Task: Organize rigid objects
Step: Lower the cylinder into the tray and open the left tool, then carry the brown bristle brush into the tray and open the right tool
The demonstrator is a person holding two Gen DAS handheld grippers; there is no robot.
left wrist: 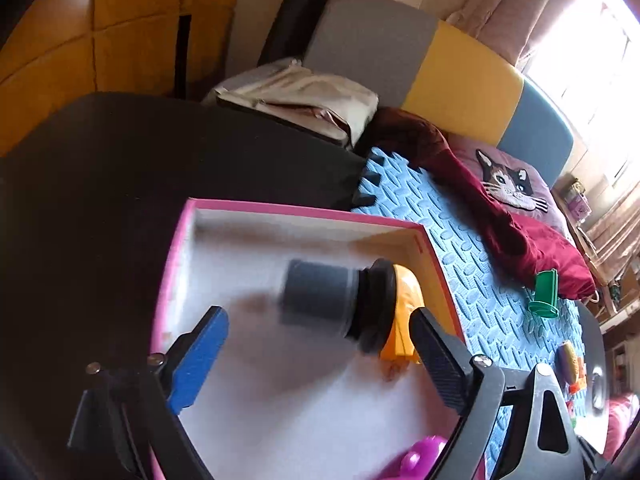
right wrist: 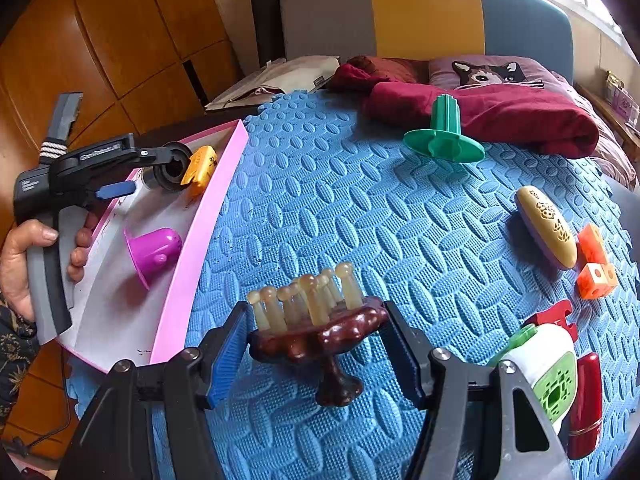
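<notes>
A pink-rimmed box [left wrist: 304, 211] [right wrist: 208, 216] lies at the left edge of the blue foam mat [right wrist: 360, 208]. My left gripper [left wrist: 320, 344] [right wrist: 132, 172] is open over the box. A grey and black cylinder [left wrist: 332, 300] [right wrist: 170, 168], blurred, sits between its fingers, apart from both pads, against a yellow piece [left wrist: 404, 312] [right wrist: 199, 168]. A purple cup-like toy [right wrist: 154, 250] [left wrist: 420, 456] lies in the box too. My right gripper [right wrist: 316, 344] is shut on a dark brown massager with pale pegs [right wrist: 316, 320], just above the mat.
On the mat lie a green flanged piece [right wrist: 444, 136] [left wrist: 544, 292], a cream and purple oval brush [right wrist: 546, 226], orange cubes [right wrist: 596, 264], and a white, green and red toy [right wrist: 552, 372]. A maroon cloth [right wrist: 480, 112] and cat pillow [right wrist: 488, 72] lie behind. A dark table [left wrist: 120, 184] is left.
</notes>
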